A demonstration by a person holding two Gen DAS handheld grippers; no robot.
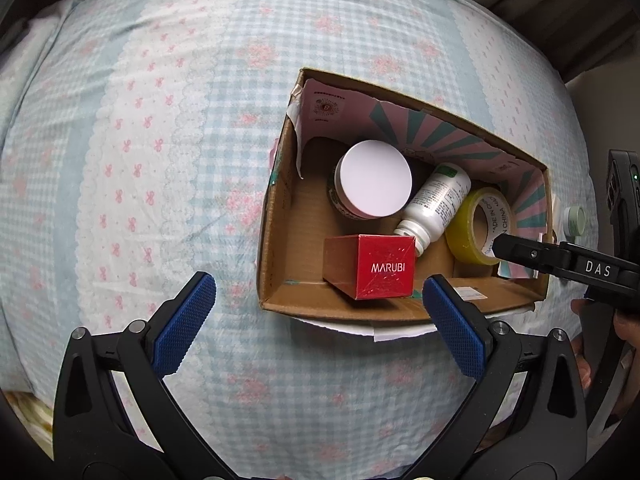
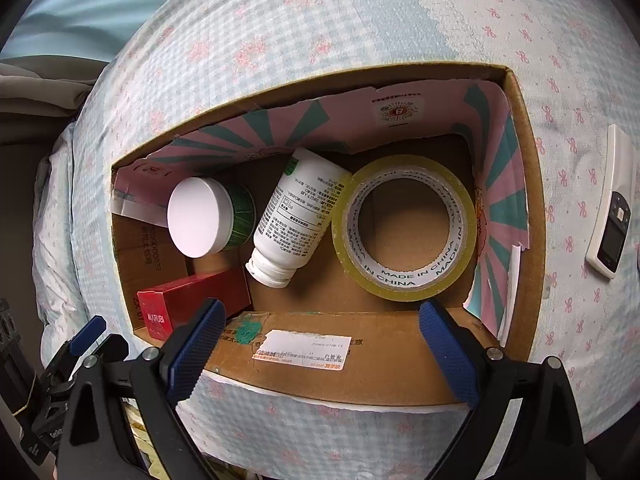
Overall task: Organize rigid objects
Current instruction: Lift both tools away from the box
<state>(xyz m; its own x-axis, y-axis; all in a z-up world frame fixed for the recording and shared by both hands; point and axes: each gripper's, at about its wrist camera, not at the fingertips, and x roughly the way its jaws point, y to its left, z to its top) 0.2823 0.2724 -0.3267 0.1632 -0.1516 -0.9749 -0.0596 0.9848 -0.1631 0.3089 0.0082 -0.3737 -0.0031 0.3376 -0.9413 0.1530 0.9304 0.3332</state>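
An open cardboard box (image 1: 276, 216) (image 2: 524, 216) sits on a checked bedsheet. Inside it are a white-lidded jar (image 1: 374, 184) (image 2: 200, 222), a white capless bottle lying on its side (image 1: 436, 204) (image 2: 298, 220), a yellow tape roll (image 1: 466, 224) (image 2: 404, 228) and a red MARUBI box (image 1: 384, 266) (image 2: 192, 306). My left gripper (image 1: 320, 312) is open and empty, just in front of the box's near wall. My right gripper (image 2: 320, 336) is open and empty at the box's near wall; its finger (image 1: 520, 250) reaches in beside the tape roll.
A white remote control (image 2: 612, 204) lies on the sheet right of the box. A small white-capped item (image 1: 574, 220) lies beyond the box's right side. The checked bedsheet (image 1: 160, 140) spreads left and behind. Curtains hang at the far edge.
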